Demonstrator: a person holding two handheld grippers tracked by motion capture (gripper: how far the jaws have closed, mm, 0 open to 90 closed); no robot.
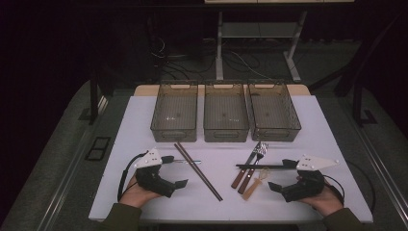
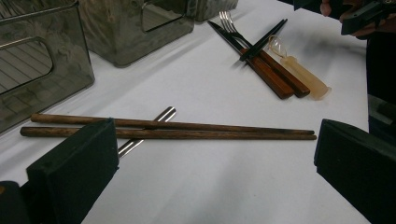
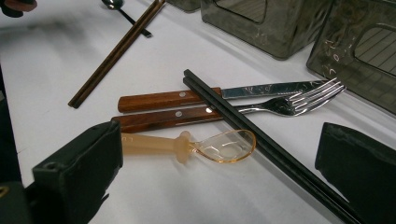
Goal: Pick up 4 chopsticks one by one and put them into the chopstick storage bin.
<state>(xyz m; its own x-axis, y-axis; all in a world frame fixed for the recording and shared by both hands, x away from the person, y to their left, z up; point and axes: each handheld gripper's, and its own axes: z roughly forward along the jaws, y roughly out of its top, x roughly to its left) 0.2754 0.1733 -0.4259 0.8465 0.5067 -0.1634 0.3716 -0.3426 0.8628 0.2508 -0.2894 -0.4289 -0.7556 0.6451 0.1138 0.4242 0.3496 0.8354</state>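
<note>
The setting is a lab-style recording room. A white surface [image 1: 144,192] stands on dark carpet amid unlit surroundings. Loose cables [image 1: 166,55] lie on the floor beside a metal desk frame [image 1: 220,48] behind it.

Brown chopsticks [image 2: 173,129] flat, crossing spoon [image 2: 144,131]
</note>
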